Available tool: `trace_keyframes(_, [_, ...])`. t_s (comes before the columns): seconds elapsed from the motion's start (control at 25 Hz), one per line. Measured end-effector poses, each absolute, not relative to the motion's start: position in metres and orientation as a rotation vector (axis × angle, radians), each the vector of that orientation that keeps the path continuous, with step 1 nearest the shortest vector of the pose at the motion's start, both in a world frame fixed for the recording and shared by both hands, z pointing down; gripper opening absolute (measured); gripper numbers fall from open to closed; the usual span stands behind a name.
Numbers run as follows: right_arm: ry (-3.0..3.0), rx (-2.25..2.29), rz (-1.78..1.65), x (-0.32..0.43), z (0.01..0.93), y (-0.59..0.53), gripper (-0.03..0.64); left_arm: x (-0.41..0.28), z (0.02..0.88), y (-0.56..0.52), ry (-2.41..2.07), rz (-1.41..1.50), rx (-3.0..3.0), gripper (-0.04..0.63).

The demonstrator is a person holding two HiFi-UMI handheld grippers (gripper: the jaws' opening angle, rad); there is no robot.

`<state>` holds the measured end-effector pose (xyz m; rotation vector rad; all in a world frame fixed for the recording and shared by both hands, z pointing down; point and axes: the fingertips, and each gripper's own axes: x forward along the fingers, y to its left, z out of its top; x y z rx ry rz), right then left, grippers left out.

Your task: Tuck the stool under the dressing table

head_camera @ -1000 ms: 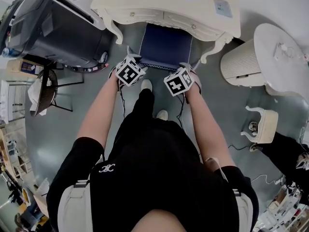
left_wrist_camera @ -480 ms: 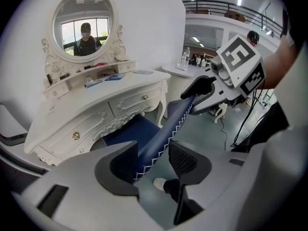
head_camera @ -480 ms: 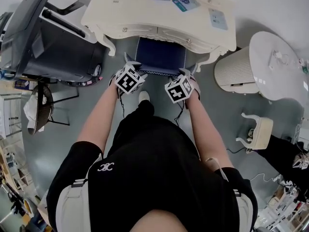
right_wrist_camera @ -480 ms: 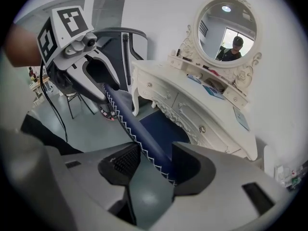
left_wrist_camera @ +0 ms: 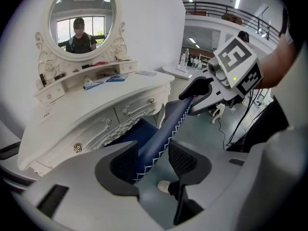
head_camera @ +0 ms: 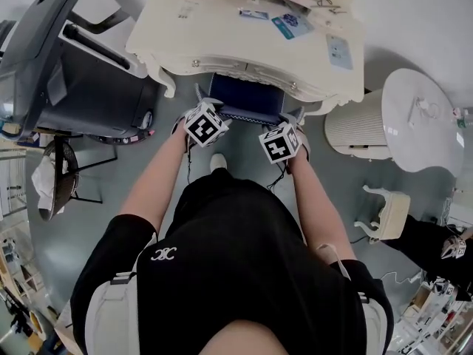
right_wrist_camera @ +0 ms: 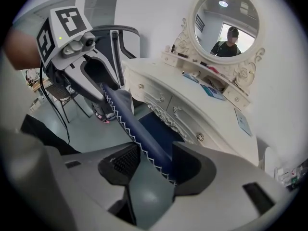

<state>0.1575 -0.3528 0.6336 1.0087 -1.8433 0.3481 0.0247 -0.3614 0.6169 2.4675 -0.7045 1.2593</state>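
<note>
Nearby: a person in a black top stands over the scene with both arms reaching forward, one shoe (head_camera: 216, 161) on the grey floor just short of the stool (head_camera: 245, 98).
Left gripper (head_camera: 199, 98): jaws are closed on the near-left edge of the navy seat, and its zigzag-stitched rim fills the gap between the pads.
Right gripper (head_camera: 298, 117): clamped the same way on the near-right end of that rim.
Stool position: held between the two grippers, with the far part of the seat already beneath the table front and a near strip showing.
Dressing table (head_camera: 222, 39): white and carved with a row of drawers, just beyond the grippers, with small items on top.
Mirror (left_wrist_camera: 82, 20): oval, at the far back of the table.
Step in hand: judged to be the push-in, well along.
Next move: judged a short, straight push away from the person, both sides level so the seat clears the curved legs, then release.
</note>
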Motion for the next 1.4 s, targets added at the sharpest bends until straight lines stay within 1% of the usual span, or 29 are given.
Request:
trace_keyframes(0.52, [-1.815,1.038,0.356,0.162,0.63,-0.418,0.213,0.03,0.616,-0.429,-0.615,1.232,2.499,0.195])
trace_keyframes(1.08, [-1.806,0.954,0.351,0.155,0.633,-0.417,0.213,0.026,0.619,-0.428,-0.575,1.212,2.468,0.196])
trace_keyframes(1.36, [-1.788,1.023,0.301,0.157,0.623,-0.407,0.212,0.024,0.614,-0.424,-0.704,1.346,2.47,0.196])
trace_keyframes(1.4, [-1.795,1.046,0.293,0.156,0.616,-0.404,0.2,0.023,0.611,-0.422,-0.724,1.359,2.482,0.196])
